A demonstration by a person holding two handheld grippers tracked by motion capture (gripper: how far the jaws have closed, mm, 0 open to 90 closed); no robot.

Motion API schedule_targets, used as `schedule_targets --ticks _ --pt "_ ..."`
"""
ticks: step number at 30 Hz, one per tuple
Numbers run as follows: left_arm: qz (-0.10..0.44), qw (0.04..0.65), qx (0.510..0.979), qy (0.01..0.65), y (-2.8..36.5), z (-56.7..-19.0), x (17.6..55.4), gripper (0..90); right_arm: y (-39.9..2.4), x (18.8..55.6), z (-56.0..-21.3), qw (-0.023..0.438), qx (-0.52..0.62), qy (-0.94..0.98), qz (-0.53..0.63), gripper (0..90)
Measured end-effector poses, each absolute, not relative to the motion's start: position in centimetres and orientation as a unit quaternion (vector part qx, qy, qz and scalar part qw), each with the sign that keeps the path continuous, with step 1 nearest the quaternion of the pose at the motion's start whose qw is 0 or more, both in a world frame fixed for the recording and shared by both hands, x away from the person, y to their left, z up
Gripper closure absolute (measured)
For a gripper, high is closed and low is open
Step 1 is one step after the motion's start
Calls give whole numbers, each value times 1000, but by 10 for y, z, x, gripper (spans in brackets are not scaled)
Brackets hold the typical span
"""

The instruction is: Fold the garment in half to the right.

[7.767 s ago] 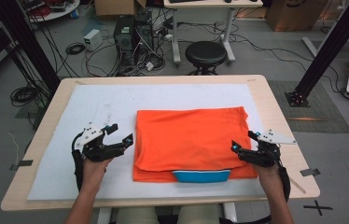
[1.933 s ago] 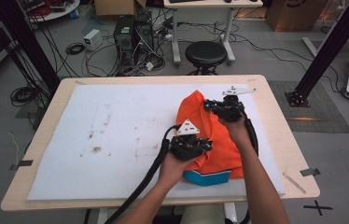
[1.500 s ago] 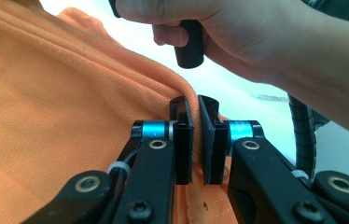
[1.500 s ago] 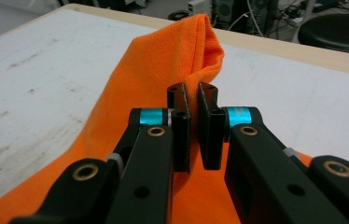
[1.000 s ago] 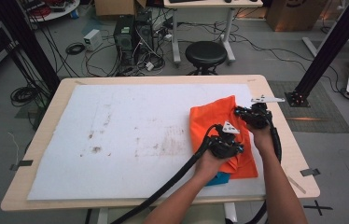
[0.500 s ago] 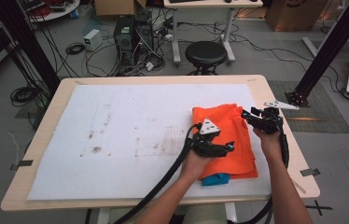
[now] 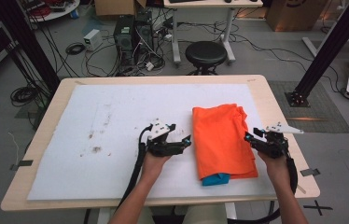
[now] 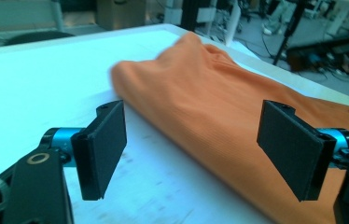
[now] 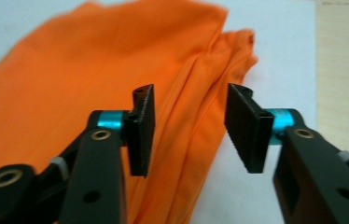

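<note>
**High view: 2 grippers flank a folded orange cloth, both let go**

High view shows the orange cloth (image 7: pixel 221 139) folded into a long narrow stack on the white mat (image 7: pixel 116 121), right of the table's middle, its long side running away from the person. A blue edge (image 7: pixel 215 178) peeks out from under its near end. The wooden table (image 7: pixel 275 107) shows bare past the mat's right edge.

The left gripper (image 7: pixel 182 142) sits just beside the cloth's left edge, apart from it, resting low over the mat. In the left gripper view its 2 black jaws stand wide; they have just been opening, and nothing is pinched between them. The cloth's rounded fold (image 8: pixel 200 107) lies beyond and between the pads (image 8: pixel 103 149), untouched.

The right gripper (image 7: pixel 255 138) is at the cloth's right edge, near its middle. In the right gripper view its jaws stand about half apart, having just been closing a little, with the pads (image 9: pixel 143 128) hovering above the layered hem (image 9: pixel 200 130) and gripping nothing.

A black stool (image 7: pixel 205 53) stands on the floor beyond the table.
</note>
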State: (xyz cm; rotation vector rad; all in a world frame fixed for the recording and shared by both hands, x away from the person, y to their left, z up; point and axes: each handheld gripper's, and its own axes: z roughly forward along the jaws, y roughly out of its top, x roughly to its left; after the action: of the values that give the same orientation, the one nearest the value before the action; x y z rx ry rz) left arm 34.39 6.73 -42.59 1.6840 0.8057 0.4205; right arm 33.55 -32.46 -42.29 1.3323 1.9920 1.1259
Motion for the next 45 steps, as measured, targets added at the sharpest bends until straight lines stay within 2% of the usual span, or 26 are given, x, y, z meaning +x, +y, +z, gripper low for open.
schedule_targets --ticks 7,11,14,17,20,24,35,37,38,41,45 --pt "197 582 705 354 99 -425 343 241 -318 317 -432 231 479 740 412 585" --pt "200 585 701 355 110 -423 342 241 -317 315 -436 220 490 741 402 511" --pt "199 584 699 362 116 -425 343 241 -314 315 -439 211 493 743 399 504" --pt "198 583 699 365 119 -427 342 241 -312 316 -443 205 504 747 383 580" --pt "198 580 700 366 120 -428 341 241 -310 316 -446 196 503 754 376 808" --pt "201 581 696 371 126 -428 340 242 -309 309 -437 219 499 749 378 846" --pt "208 581 684 389 144 -430 338 249 -310 290 -424 240 520 742 348 843" --pt "207 582 682 391 146 -430 339 250 -310 291 -427 238 519 746 341 786" --pt "208 584 680 392 147 -430 338 250 -313 294 -430 225 530 743 342 696" --pt "208 585 680 390 149 -429 338 250 -321 295 -425 234 534 717 381 588" --pt "208 584 679 394 152 -428 339 250 -327 315 -413 250 528 705 402 562"
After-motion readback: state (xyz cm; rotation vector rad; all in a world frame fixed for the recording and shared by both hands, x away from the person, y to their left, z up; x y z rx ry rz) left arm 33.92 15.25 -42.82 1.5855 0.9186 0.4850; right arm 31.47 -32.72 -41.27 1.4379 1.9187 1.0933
